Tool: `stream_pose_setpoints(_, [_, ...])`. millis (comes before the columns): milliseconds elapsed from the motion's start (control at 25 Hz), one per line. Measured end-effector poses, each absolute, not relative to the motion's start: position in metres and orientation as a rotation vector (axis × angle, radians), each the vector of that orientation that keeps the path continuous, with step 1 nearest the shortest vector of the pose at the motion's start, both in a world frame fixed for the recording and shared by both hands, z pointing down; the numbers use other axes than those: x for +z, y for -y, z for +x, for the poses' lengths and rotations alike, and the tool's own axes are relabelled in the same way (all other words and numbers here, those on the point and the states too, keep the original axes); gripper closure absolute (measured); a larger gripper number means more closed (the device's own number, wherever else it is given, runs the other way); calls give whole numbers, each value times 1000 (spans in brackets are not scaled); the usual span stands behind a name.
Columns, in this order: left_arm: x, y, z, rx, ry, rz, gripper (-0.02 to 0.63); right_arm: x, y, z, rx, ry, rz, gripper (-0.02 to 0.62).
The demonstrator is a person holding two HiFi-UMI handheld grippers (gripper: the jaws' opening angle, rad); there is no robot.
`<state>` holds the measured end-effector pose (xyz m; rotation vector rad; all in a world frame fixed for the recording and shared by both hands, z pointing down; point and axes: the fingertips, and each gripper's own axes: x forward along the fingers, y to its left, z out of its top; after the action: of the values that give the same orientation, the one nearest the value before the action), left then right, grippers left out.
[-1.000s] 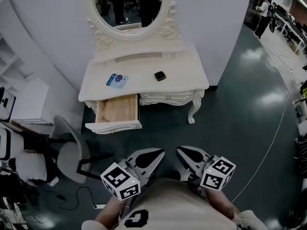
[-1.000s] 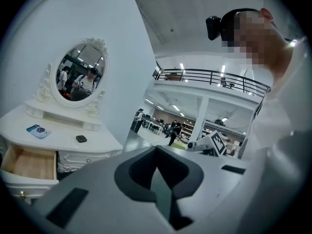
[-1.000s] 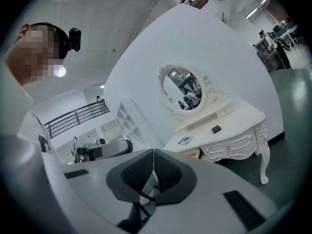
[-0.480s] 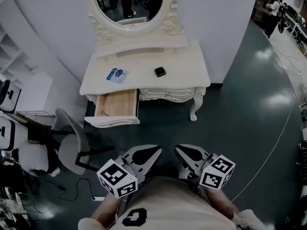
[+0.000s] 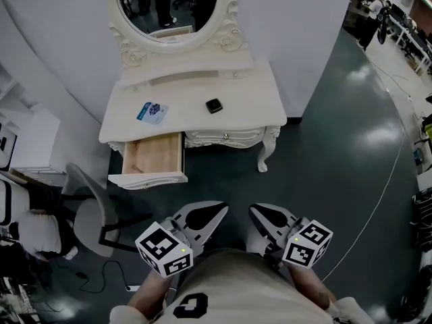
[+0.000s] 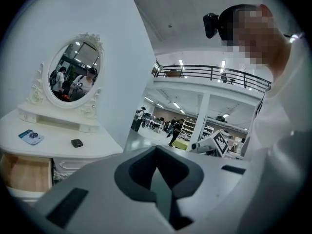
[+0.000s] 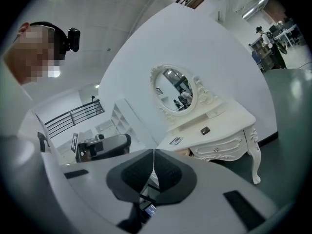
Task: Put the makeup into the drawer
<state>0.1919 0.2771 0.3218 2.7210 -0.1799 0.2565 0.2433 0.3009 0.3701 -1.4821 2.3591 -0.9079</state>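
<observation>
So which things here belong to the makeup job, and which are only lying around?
For the job: black compact, blue packet (probably makeup), open drawer.
Not for the job: oval mirror, grey chair.

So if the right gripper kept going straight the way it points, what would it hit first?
Nothing nearby: open floor lies ahead of the right gripper. Beyond that, probably the white dressing table, near its open drawer; exact spot unclear.

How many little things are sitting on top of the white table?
2. A blue packet lies toward the left, a small black case near the middle. Nothing looks hidden.
</observation>
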Motion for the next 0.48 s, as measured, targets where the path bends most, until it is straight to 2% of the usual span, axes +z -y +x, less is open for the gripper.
stream_pose_setpoints(480, [330, -165, 130, 156, 220, 2657, 554, 382, -203, 184, -1033, -2420, -1516, 568])
